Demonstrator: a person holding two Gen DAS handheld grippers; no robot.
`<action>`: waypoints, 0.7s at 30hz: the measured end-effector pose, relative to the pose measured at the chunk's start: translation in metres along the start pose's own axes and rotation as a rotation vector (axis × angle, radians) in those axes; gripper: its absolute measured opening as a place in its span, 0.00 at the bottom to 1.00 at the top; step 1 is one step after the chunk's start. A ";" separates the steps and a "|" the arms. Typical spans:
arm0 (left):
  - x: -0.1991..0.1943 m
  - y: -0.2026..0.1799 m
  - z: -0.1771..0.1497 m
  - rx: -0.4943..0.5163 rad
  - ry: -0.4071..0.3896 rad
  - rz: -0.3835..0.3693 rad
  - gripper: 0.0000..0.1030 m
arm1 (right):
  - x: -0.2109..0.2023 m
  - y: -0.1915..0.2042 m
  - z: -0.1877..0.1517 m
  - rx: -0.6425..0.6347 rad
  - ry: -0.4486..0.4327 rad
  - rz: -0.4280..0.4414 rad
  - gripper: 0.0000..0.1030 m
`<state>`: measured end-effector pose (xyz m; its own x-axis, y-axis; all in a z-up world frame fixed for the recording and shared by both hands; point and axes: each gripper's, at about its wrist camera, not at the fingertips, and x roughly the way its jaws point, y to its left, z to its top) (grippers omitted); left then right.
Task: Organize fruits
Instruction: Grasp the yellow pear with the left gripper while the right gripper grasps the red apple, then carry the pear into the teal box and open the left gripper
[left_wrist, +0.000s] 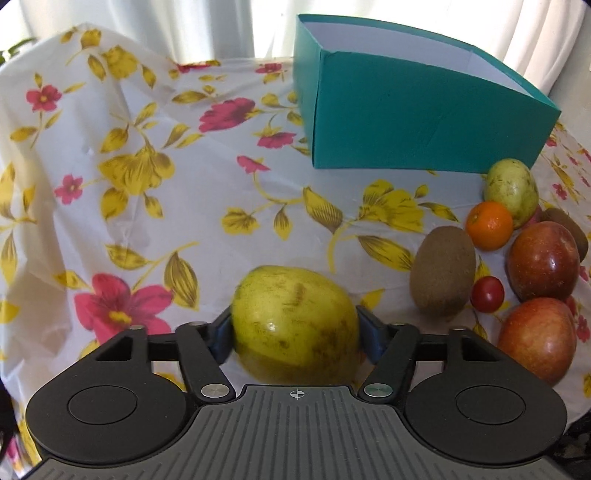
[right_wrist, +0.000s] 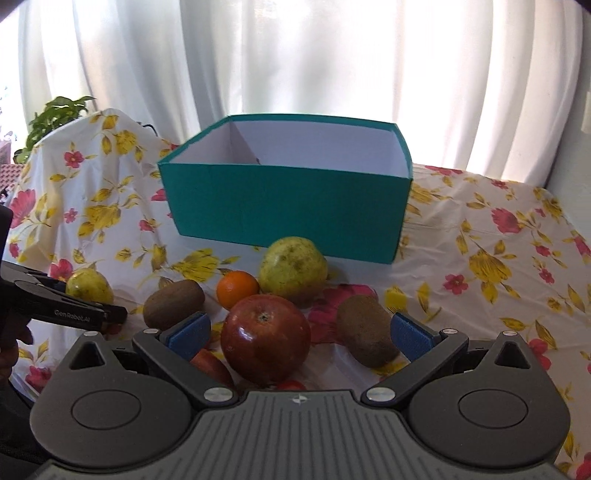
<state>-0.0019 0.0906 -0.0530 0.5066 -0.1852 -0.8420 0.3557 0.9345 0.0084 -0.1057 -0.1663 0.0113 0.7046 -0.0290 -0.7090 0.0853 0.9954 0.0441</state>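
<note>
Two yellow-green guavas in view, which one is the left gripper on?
The guava lying apart from the pile, clamped between the left gripper fingers. The other guava sits untouched by the teal box, next to the orange.

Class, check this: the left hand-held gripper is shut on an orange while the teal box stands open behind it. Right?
Not quite. The left hand-held gripper is shut on a yellow-green guava, as the left wrist view shows; the orange lies loose. The teal box does stand open.

Only one text can be read: "GenRobot.AI", printed in white on the left hand-held gripper (right_wrist: 110, 314).
</note>
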 end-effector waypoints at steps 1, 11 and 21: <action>0.000 0.001 0.001 -0.001 0.001 -0.007 0.67 | 0.001 -0.001 -0.001 0.002 0.001 -0.008 1.00; -0.022 0.002 0.005 -0.082 -0.020 -0.116 0.67 | 0.044 0.019 0.005 -0.036 0.123 0.071 0.83; -0.040 -0.007 0.021 -0.099 -0.055 -0.155 0.67 | 0.080 0.022 0.010 -0.037 0.206 0.092 0.72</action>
<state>-0.0082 0.0846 -0.0080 0.4947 -0.3426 -0.7987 0.3552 0.9185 -0.1739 -0.0403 -0.1475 -0.0377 0.5490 0.0773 -0.8323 -0.0008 0.9958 0.0919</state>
